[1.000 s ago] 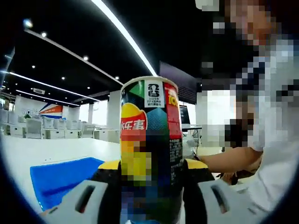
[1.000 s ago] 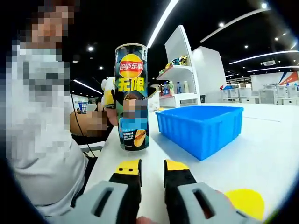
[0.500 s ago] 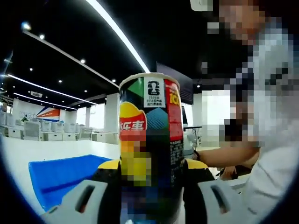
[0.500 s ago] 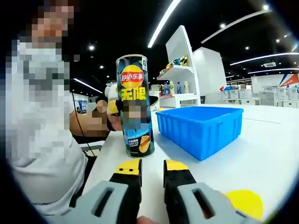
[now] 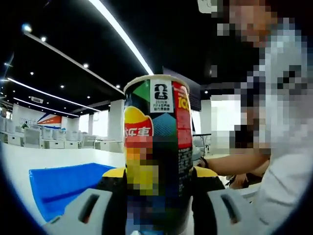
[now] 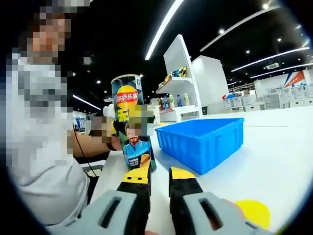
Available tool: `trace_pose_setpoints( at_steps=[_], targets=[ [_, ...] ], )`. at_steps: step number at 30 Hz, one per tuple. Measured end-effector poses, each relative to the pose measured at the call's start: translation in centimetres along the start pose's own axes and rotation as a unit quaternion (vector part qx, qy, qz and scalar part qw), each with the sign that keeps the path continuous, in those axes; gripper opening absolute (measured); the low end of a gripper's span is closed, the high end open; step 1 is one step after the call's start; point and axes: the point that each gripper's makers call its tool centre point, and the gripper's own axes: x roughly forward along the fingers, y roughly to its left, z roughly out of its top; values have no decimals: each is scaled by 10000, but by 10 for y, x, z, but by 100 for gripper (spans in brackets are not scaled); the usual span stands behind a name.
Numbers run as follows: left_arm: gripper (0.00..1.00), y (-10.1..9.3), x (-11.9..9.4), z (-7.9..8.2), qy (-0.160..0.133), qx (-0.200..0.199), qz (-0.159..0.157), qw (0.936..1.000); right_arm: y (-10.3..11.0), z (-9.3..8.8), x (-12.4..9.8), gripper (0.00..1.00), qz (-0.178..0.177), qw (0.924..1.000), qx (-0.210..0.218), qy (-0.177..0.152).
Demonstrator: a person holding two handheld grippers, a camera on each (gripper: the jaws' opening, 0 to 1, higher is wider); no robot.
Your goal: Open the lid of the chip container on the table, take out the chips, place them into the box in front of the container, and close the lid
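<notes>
A tall Lay's chip can (image 5: 156, 147) fills the middle of the left gripper view, and my left gripper (image 5: 157, 174) is shut on its body. From the right gripper view the same can (image 6: 129, 128) hangs just above the white table, leaning a little, with the left gripper's yellow fingertips (image 6: 116, 128) clamped at mid-height. The blue box (image 6: 200, 142) sits to the can's right, seen again as a blue box (image 5: 58, 188) low on the left. A yellow lid (image 6: 252, 213) lies flat on the table. My right gripper (image 6: 159, 175) is shut with nothing held.
A person in a light shirt (image 6: 44, 161) sits at the table's left edge, one hand (image 6: 98, 134) behind the can. A white shelf unit (image 6: 178, 78) stands far behind the box. Bare white tabletop (image 6: 274, 161) stretches right of the box.
The left gripper has raised the can off the table and tipped it slightly. The right gripper view has moved closer and lower; its jaws stay shut.
</notes>
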Motion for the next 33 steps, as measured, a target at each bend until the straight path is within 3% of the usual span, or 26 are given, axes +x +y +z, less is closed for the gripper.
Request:
trace_pose_setpoints(
  at_steps=[4, 12, 15, 18, 20, 26, 30, 33],
  targets=[
    [51, 0, 0, 0, 25, -6, 2, 10000, 0, 15, -11, 23, -76, 9992, 99, -381],
    [52, 1, -1, 0, 92, -116, -25, 9999, -6, 41, -51, 32, -699, 9958, -306, -510],
    [52, 0, -1, 0, 168, -69, -38, 9998, -12, 41, -62, 40, -1052, 9921, -625, -274],
    [52, -1, -2, -1, 196, -64, -50, 9998, -18, 39, -70, 52, -1303, 9895, -583, -208],
    [52, -1, -3, 0, 186, -81, -53, 9998, -26, 39, -75, 52, -1557, 9854, -645, -229],
    [56, -2, -4, 6, 94, -116, -118, 9998, -42, 22, -82, 57, -2137, 9734, -797, 204],
    [58, -6, -7, 5, 259, -16, -236, 9994, -49, 14, -83, 62, -2348, 9690, -687, 332],
    [63, -7, -11, -3, 496, 122, -250, 9984, -57, 7, -85, 62, -2623, 9606, -739, 554]
  ],
)
